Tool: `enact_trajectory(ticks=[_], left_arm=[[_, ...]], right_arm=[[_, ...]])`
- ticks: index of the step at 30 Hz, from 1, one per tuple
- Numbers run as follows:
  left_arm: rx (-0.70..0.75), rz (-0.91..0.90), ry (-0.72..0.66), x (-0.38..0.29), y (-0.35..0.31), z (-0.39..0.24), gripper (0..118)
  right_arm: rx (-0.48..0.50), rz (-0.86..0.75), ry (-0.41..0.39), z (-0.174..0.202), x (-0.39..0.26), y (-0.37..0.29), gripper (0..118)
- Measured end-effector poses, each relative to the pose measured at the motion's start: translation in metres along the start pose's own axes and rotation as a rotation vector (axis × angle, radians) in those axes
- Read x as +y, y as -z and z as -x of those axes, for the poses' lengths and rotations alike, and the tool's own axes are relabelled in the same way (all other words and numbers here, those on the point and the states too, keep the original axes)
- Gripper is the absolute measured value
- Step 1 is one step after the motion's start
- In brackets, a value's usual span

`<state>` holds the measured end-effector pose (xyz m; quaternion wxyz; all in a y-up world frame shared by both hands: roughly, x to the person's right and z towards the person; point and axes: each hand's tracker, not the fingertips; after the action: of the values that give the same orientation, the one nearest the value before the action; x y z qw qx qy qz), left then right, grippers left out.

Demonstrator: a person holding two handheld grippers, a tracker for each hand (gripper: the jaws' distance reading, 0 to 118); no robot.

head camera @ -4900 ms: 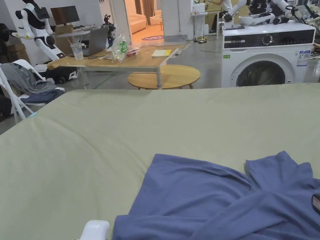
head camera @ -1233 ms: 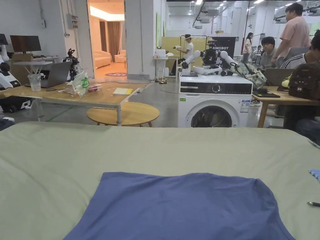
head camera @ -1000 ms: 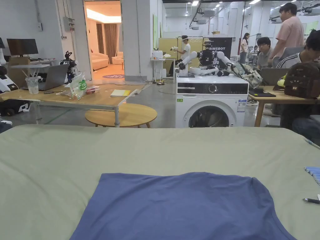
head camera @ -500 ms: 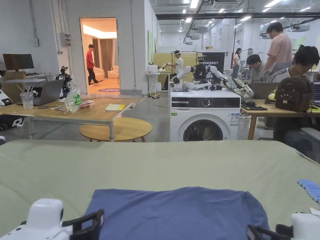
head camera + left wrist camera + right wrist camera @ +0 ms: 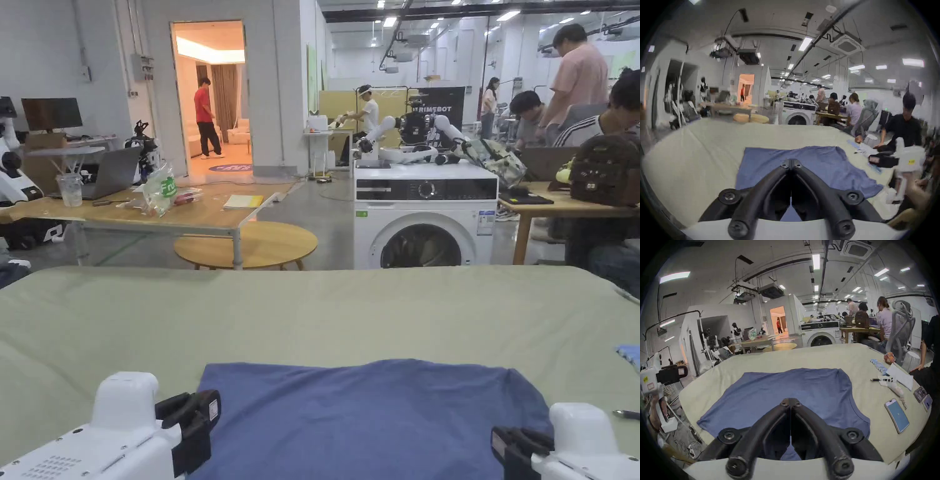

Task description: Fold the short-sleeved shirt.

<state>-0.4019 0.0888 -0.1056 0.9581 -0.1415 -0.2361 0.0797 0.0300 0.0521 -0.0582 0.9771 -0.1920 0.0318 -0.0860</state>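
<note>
A blue short-sleeved shirt lies flat on the pale green table cover, at the near middle. In the head view my left gripper hovers at the shirt's near left corner and my right gripper at its near right corner. In the left gripper view the left gripper has its jaws pressed together with nothing between them, above the shirt. In the right gripper view the right gripper is likewise shut and empty over the shirt. Each gripper also appears sideways in the other's view: the right gripper, the left gripper.
On the cover right of the shirt lie a phone, a pen, a white controller and a blue strip. A person in black leans on the table's right edge. A washing machine stands beyond the far edge.
The shirt, rumpled at the near right earlier, now lies flat and centred. Both grippers have risen into the bottom of the head view. The head camera has tilted up.
</note>
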Motion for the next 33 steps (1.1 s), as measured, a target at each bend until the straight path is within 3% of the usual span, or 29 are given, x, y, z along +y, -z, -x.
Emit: enact_trajectory(ticks=[4, 5, 6, 7, 8, 16, 17, 19, 20, 21, 23, 26, 28, 29, 30, 31, 33], left_arm=[[0.036, 0.113, -0.032, -0.019, -0.023, 0.041, 4], [0.055, 0.153, -0.024, -0.026, -0.029, 0.052, 26], [0.084, 0.210, -0.020, -0.035, -0.035, 0.062, 66], [0.120, 0.264, -0.014, -0.044, -0.040, 0.070, 76], [0.144, 0.284, -0.025, -0.053, -0.048, 0.078, 68], [0.238, 0.533, -0.086, -0.125, -0.032, 0.115, 67], [0.216, 0.546, -0.097, -0.132, -0.025, 0.114, 59], [0.180, 0.587, -0.040, -0.144, -0.011, 0.114, 22], [0.237, 0.619, 0.032, -0.150, -0.002, 0.112, 17], [0.228, 0.600, 0.056, -0.151, -0.001, 0.108, 5], [0.194, 0.615, 0.025, -0.143, 0.004, 0.101, 1], [0.214, 0.671, 0.130, -0.141, 0.010, 0.092, 1], [0.220, 0.671, 0.112, -0.140, 0.012, 0.093, 1], [0.218, 0.679, 0.100, -0.138, 0.009, 0.087, 1], [0.221, 0.680, 0.088, -0.138, 0.010, 0.088, 1], [0.221, 0.681, 0.067, -0.138, 0.010, 0.088, 1], [0.219, 0.673, 0.033, -0.137, 0.007, 0.087, 1]], right_arm=[[0.017, 0.030, -0.023, -0.008, -0.010, -0.008, 0], [0.016, 0.040, -0.020, -0.011, -0.013, -0.010, 0], [0.018, 0.052, -0.012, -0.015, -0.017, -0.012, 0], [0.019, 0.059, -0.004, -0.018, -0.020, -0.013, 0], [0.017, 0.066, 0.006, -0.018, -0.023, -0.015, 0], [0.003, 0.117, 0.027, -0.026, -0.034, -0.018, 0], [0.000, 0.118, 0.030, -0.028, -0.034, -0.020, 0], [-0.017, 0.119, 0.025, -0.032, -0.035, -0.026, 0], [-0.037, 0.117, 0.016, -0.038, -0.035, -0.029, 0], [-0.059, 0.118, 0.008, -0.042, -0.035, -0.033, 0], [-0.097, 0.124, -0.008, -0.052, -0.037, -0.042, 0], [-0.161, 0.145, -0.019, -0.073, -0.044, -0.055, 0], [-0.206, 0.180, -0.015, -0.093, -0.054, -0.060, 1], [-0.218, 0.211, 0.002, -0.102, -0.058, -0.062, 14], [-0.224, 0.261, 0.034, -0.111, -0.063, -0.062, 44], [-0.214, 0.283, 0.068, -0.117, -0.068, -0.062, 58], [-0.203, 0.324, 0.120, -0.128, -0.080, -0.063, 58]])
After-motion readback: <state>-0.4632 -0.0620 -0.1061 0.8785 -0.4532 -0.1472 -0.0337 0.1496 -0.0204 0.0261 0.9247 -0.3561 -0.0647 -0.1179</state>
